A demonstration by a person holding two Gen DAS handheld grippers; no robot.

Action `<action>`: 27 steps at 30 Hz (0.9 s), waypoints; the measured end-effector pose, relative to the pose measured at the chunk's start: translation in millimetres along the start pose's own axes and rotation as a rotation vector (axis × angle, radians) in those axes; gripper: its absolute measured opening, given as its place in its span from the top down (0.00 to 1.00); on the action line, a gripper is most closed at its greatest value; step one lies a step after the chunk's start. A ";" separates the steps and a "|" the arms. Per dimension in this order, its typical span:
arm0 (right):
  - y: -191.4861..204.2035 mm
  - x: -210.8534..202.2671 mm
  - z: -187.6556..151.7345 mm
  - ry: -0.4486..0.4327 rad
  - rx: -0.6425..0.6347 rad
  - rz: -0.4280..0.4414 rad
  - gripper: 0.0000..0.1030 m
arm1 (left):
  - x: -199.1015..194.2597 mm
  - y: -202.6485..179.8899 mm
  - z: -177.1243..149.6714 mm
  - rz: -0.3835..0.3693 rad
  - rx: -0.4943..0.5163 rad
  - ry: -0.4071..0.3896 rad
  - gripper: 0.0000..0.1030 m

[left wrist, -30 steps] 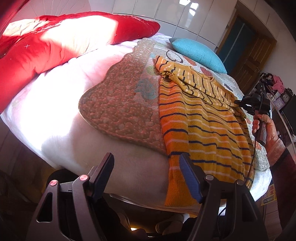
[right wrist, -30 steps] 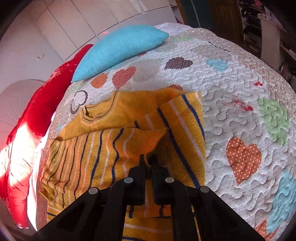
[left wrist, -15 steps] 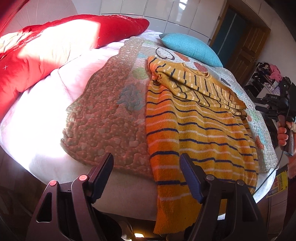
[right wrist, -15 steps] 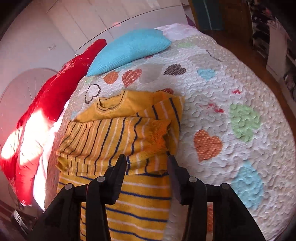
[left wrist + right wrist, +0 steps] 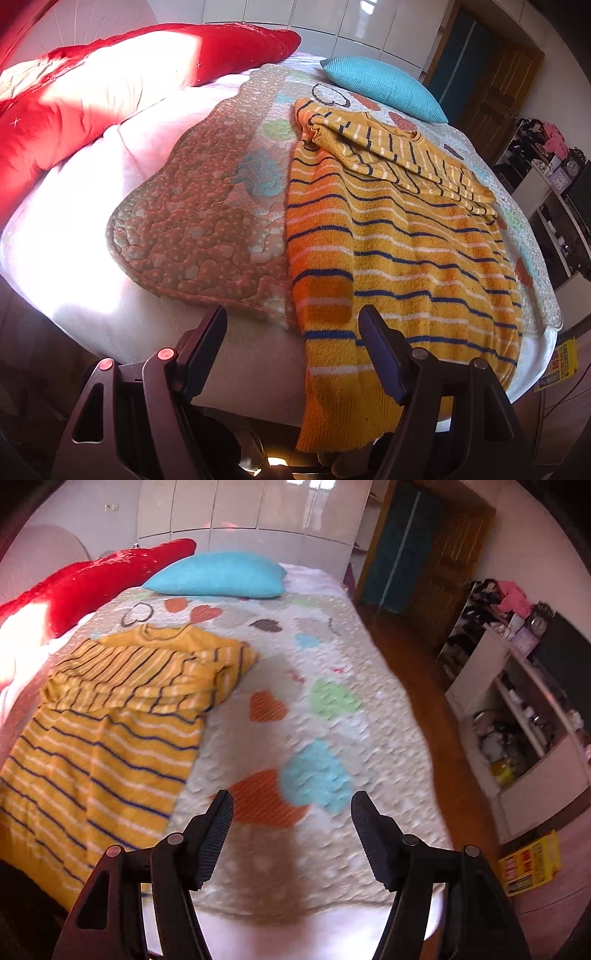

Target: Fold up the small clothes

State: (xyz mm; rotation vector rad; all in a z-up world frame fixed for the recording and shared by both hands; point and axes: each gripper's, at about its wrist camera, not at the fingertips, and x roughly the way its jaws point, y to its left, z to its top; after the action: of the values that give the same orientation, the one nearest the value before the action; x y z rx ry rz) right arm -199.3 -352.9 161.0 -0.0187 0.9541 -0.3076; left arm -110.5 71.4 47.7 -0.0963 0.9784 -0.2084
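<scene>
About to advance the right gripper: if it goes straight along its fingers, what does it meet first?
Probably the heart-print quilt, around its orange heart patch. The right gripper is open and empty; the striped sweater lies to its left. Depth is unclear.

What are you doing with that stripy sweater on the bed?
Someone is folding the yellow striped sweater on the heart-patterned quilt. Its sleeves are folded across the chest, near the collar. Right now nothing is holding it: the left hand-held gripper hangs open by the hem at the bed's edge, and the right hand-held gripper is open over bare quilt beside the sweater.
</scene>
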 end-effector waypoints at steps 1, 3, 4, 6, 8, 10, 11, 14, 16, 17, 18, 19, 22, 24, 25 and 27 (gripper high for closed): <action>9.5 7.8 -14.7 0.016 0.021 0.051 0.31 | 0.7 -2.0 -1.4 0.019 0.013 0.005 0.29; 31.4 19.2 -39.5 0.032 0.059 0.113 0.34 | 3.5 -5.3 -3.2 0.058 0.034 0.017 0.29; 40.9 23.5 -48.0 0.027 0.072 0.125 0.36 | 5.6 -7.0 -3.3 0.073 0.041 0.021 0.29; 58.6 25.4 -59.2 0.008 0.099 0.140 0.37 | 10.1 -9.5 -3.2 0.085 0.052 0.031 0.29; 71.8 24.5 -62.9 -0.019 0.130 0.163 0.37 | 16.2 -11.3 -4.1 0.090 0.060 0.050 0.29; 83.0 23.9 -61.0 -0.039 0.140 0.165 0.37 | 23.6 -12.8 -6.1 0.095 0.062 0.078 0.29; 88.6 23.8 -60.0 -0.042 0.137 0.166 0.37 | 27.4 -13.3 -7.7 0.098 0.061 0.095 0.29; 103.4 32.5 -55.7 -0.026 0.108 0.163 0.37 | 34.7 -15.1 -14.1 0.096 0.060 0.122 0.27; 111.8 37.3 -57.1 -0.006 0.082 0.146 0.37 | 35.6 -15.4 -17.5 0.096 0.057 0.122 0.22; 115.3 39.7 -59.3 0.004 0.073 0.135 0.37 | 36.0 -14.8 -18.5 0.091 0.055 0.123 0.22; 117.9 42.3 -62.5 0.015 0.066 0.125 0.37 | 36.4 -14.4 -19.5 0.087 0.053 0.124 0.22; 119.8 45.4 -65.7 0.027 0.064 0.117 0.37 | 36.6 -13.5 -20.3 0.084 0.051 0.125 0.21; 118.9 47.6 -71.8 0.014 0.077 0.105 0.36 | 37.1 -11.5 -20.9 0.073 0.040 0.128 0.19; 119.1 48.2 -72.5 0.012 0.081 0.100 0.34 | 37.5 -10.6 -21.3 0.069 0.036 0.130 0.19; 119.4 48.6 -72.8 0.013 0.082 0.098 0.34 | 37.7 -9.9 -21.1 0.067 0.033 0.130 0.18; 119.7 49.4 -73.2 0.012 0.083 0.095 0.32 | 37.6 -9.7 -21.6 0.065 0.028 0.129 0.18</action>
State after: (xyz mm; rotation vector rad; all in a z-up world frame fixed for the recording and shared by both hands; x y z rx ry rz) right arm -201.7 -242.9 60.9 0.1044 0.9504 -0.2598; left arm -109.5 54.0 6.8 -0.0251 1.1053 -0.1705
